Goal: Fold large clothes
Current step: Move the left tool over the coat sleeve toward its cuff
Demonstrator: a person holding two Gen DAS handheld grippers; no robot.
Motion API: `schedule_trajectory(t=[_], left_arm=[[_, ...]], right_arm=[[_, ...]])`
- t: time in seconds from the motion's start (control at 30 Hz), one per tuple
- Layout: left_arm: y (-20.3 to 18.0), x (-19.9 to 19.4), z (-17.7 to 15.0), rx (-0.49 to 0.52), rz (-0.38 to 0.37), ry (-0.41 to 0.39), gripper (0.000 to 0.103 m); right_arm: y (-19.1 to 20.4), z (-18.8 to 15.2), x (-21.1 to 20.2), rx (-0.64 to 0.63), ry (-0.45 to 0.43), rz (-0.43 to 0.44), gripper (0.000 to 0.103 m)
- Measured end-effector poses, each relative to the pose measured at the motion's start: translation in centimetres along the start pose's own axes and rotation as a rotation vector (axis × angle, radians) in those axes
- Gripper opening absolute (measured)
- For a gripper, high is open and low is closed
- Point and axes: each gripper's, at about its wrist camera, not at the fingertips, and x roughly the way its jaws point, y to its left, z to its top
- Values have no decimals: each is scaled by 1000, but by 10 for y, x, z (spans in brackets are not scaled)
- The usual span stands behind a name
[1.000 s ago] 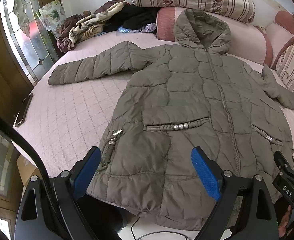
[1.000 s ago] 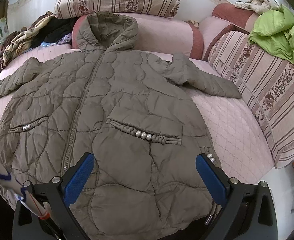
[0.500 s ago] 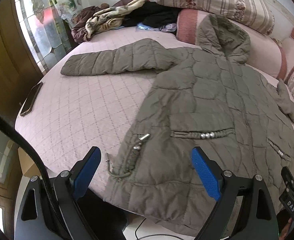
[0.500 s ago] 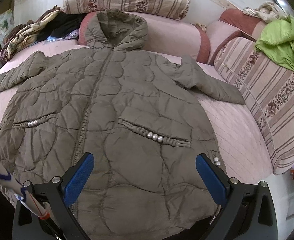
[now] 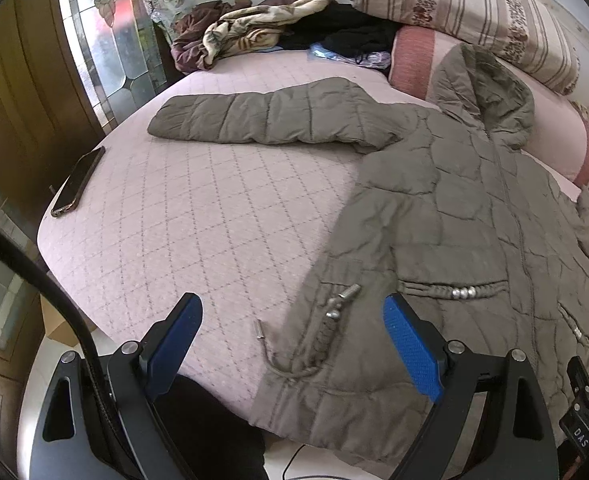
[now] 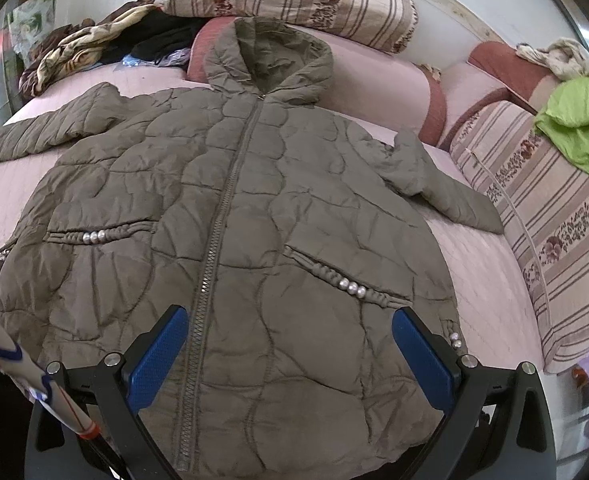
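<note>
**Lying flat: olive coat spread across the pink bed, both claws wide and empty**

Spreading front-up over the quilted pink bed [image 5: 198, 216], the olive padded coat [image 6: 254, 208] has its zip closed, its hood [image 6: 270, 56] resting against the pink bolster [image 6: 382, 88] at the head edge, and its hem at the near edge. One sleeve [image 5: 270, 120] stretches out toward the bed's left edge; the other sleeve [image 6: 434, 184] angles toward the striped cushion [image 6: 554, 232] on the right. A phone [image 5: 79, 180] lies at the left edge, and a heap of clothes [image 5: 254, 36] sits in the far left corner. The left gripper [image 5: 292, 344] hangs above the coat's near left corner, by its drawcord [image 5: 290, 364], jaws spread wide, gripping nothing. The right gripper [image 6: 290, 354] hangs over the hem beside the zip, likewise wide apart and empty.
</note>
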Motion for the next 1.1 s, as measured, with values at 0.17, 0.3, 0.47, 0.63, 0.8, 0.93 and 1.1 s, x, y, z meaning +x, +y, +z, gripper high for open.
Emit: schedule_trajectory(t=[0.17, 0.3, 0.47, 0.63, 0.8, 0.93, 1.1], left_arm=[[15, 6, 4, -28, 1, 8, 91], [27, 11, 7, -51, -2, 14, 91], [40, 18, 14, -71, -6, 27, 91], [54, 26, 21, -88, -3, 33, 91], [70, 37, 28, -109, 8, 41, 91], [82, 51, 38, -125, 27, 51, 91], [97, 68, 55, -136, 56, 43, 91]], right_arm=[[13, 7, 0, -31, -6, 3, 103], [26, 10, 4, -54, 4, 11, 103], [38, 14, 10, -73, 22, 11, 103], [48, 19, 18, -84, 36, 4, 103], [59, 25, 26, -94, 53, -2, 103], [66, 30, 33, -101, 65, -9, 103], [72, 35, 44, -105, 82, -17, 103]])
